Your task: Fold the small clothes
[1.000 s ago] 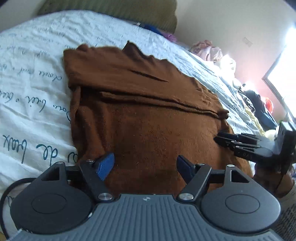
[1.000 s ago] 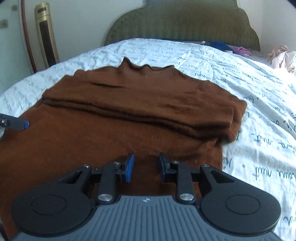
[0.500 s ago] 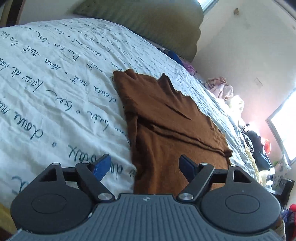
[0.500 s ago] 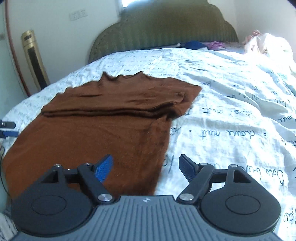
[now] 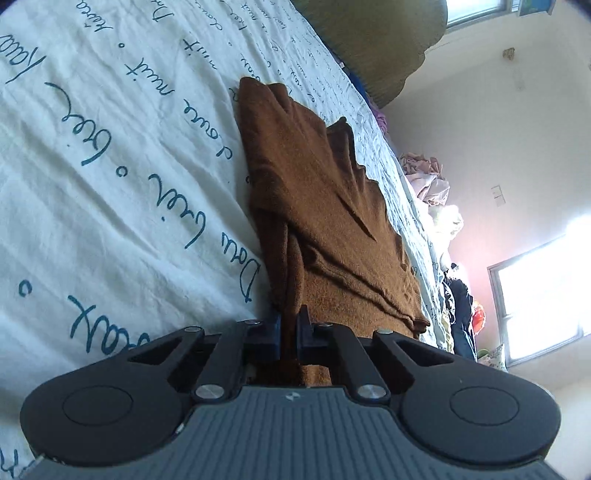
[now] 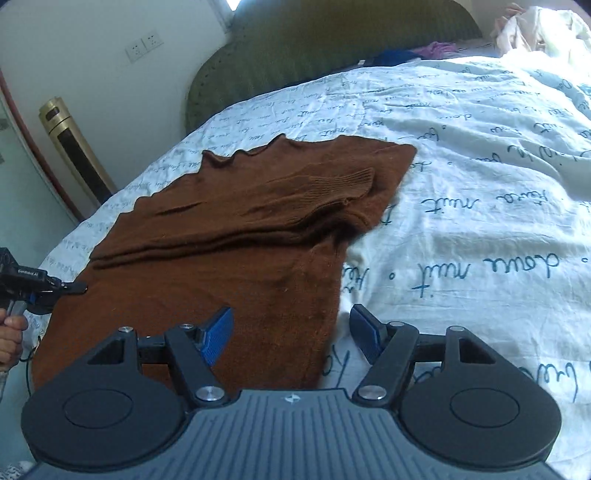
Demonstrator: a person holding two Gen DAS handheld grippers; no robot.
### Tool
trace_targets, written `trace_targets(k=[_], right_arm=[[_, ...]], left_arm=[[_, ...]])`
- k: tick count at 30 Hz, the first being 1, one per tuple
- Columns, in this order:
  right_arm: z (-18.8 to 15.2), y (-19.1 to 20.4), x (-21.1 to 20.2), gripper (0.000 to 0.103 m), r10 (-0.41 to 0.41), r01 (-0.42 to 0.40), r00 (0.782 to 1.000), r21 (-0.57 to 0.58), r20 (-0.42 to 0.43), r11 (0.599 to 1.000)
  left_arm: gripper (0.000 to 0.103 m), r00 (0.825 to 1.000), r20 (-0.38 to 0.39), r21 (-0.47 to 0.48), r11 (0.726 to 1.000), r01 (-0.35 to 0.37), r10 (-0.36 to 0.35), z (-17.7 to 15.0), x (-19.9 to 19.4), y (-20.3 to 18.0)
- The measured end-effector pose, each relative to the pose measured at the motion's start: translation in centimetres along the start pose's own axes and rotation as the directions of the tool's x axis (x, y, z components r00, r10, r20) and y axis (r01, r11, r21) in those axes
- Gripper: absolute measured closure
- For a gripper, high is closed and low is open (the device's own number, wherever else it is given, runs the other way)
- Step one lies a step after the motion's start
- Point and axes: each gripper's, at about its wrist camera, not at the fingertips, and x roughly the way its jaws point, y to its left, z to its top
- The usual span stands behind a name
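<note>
A brown knitted sweater lies flat on the white bed sheet, its sleeves folded across the chest. In the left wrist view my left gripper is shut on the near side edge of the sweater, with brown cloth pinched between the blue pads. The same gripper shows at the sweater's left edge in the right wrist view, held by a hand. My right gripper straddles the sweater's lower right edge. Its jaws are closing, and the pads stand apart from the cloth.
The sheet carries blue handwriting print and lies bare to the right of the sweater. A green headboard stands at the far end. Loose clothes are piled at the far right. A gold tower unit stands by the wall.
My left gripper rolled, slid to the sweater's left edge and shut on it. My right gripper opened wide and moved to the sweater's right edge.
</note>
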Motion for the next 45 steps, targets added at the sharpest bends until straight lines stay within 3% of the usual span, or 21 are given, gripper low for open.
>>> trace_targets(k=[4, 10, 13, 16, 18, 19, 21, 22, 23, 25, 28, 31, 32, 34, 36, 39, 40, 41, 43, 44, 45], right_arm=[[0.1, 0.5, 0.5, 0.097, -0.034, 0.034, 0.999, 0.033, 0.0, 0.999], [1.1, 1.4, -1.0, 0.099, -0.065, 0.065, 0.996, 0.001, 0.055, 0.998], [2.7, 1.3, -1.4, 0.099, -0.076, 0.076, 0.994, -0.006, 0.081, 0.997], [3.7, 0.3, -0.5, 0.099, -0.125, 0.125, 0.989, 0.004, 0.08, 0.992], [3.7, -1.1, 1.3, 0.099, -0.175, 0.175, 0.984, 0.015, 0.023, 0.984], [3.5, -1.6, 2.1, 0.099, -0.166, 0.166, 0.986, 0.019, -0.005, 0.986], [2.5, -1.8, 2.4, 0.099, -0.167, 0.166, 0.986, 0.028, 0.014, 0.986], [2.3, -1.4, 2.2, 0.098, -0.159, 0.159, 0.987, 0.019, 0.01, 0.987], [2.2, -1.1, 1.9, 0.097, -0.149, 0.149, 0.989, 0.015, 0.007, 0.989], [2.0, -0.3, 1.1, 0.094, -0.135, 0.135, 0.991, -0.002, 0.003, 0.991], [1.2, 0.7, -0.1, 0.087, -0.114, 0.114, 0.993, -0.007, -0.004, 0.993], [-0.3, 0.6, -0.7, 0.069, -0.077, 0.078, 0.997, 0.068, -0.016, 0.995], [-0.9, 0.7, -0.9, 0.066, -0.069, 0.07, 0.998, 0.083, -0.014, 0.994], [-1.7, 1.4, -1.3, 0.034, -0.051, 0.052, 0.999, 0.075, -0.004, 0.996], [-2.5, 2.9, -1.3, 0.021, -0.008, 0.008, 1.0, 0.021, -0.014, 1.0], [-3.7, 5.8, -0.9, 0.021, -0.041, 0.034, 0.998, -0.117, -0.051, 0.993], [-4.2, 6.8, -0.9, 0.021, -0.074, 0.063, 0.996, -0.169, -0.056, 0.984], [-4.5, 7.6, -0.9, 0.021, -0.101, 0.086, 0.993, -0.213, -0.058, 0.973], [-5.1, 8.1, -1.2, 0.023, -0.125, 0.114, 0.992, -0.228, -0.033, 0.967], [-5.2, 7.6, -1.3, 0.03, -0.1, 0.093, 0.995, -0.177, -0.031, 0.98], [-5.2, 7.0, -1.4, 0.06, -0.077, 0.073, 0.997, -0.133, -0.028, 0.988]], left_arm=[[0.096, 1.0, 0.03, -0.016, 1.0, 0.008, -0.007, 0.2, -0.5, -0.2], [0.096, 0.988, 0.114, 0.192, 0.973, -0.126, 0.106, 1.0, -2.5, -4.8], [0.095, 0.973, 0.155, 0.337, 0.916, -0.216, 0.173, 1.5, -2.1, -8.0], [0.092, 0.935, 0.211, 0.459, 0.816, -0.352, 0.285, 1.6, -0.3, -9.7], [0.082, 0.914, 0.168, 0.485, 0.777, -0.402, 0.369, 1.6, 2.0, -9.1], [0.08, 0.889, 0.177, 0.504, 0.736, -0.451, 0.423, 1.0, 2.8, -8.8], [0.073, 0.861, 0.215, 0.532, 0.684, -0.5, 0.461, -0.6, 3.1, -9.1], [0.06, 0.848, 0.235, 0.53, 0.668, -0.522, 0.475, -1.6, 2.7, -9.3], [0.04, 0.837, 0.252, 0.522, 0.66, -0.54, 0.486, -2.3, 2.3, -9.6], [0.016, 0.825, 0.297, 0.514, 0.648, -0.562, 0.48, -3.9, 1.0, -10.4], [0.015, 0.801, 0.322, 0.492, 0.633, -0.598, 0.505, -5.9, -0.2, -11.1], [0.015, 0.786, 0.29, 0.453, 0.645, -0.615, 0.546, -7.5, -0.9, -10.6], [0.015, 0.793, 0.272, 0.447, 0.658, -0.606, 0.545, -8.1, -1.1, -10.3], [0.014, 0.801, 0.249, 0.43, 0.679, -0.596, 0.545, -9.3, -1.3, -9.4], [0.013, 0.795, 0.257, 0.428, 0.673, -0.603, 0.55, -10.3, -1.2, -8.9], [0.02, 0.797, 0.276, 0.419, 0.679, -0.603, 0.537, -11.1, -1.8, -8.9], [0.04, 0.804, 0.278, 0.419, 0.687, -0.594, 0.526, -11.2, -2.0, -9.0], [0.073, 0.821, 0.265, 0.425, 0.703, -0.57, 0.505, -11.2, -2.3, -9.2], [0.093, 0.864, 0.219, 0.417, 0.757, -0.503, 0.453, -10.8, -2.9, -9.1], [0.093, 0.874, 0.22, 0.409, 0.772, -0.486, 0.433, -10.7, -3.3, -9.1], [0.094, 0.877, 0.228, 0.405, 0.778, -0.48, 0.423, -10.7, -3.6, -9.1]])
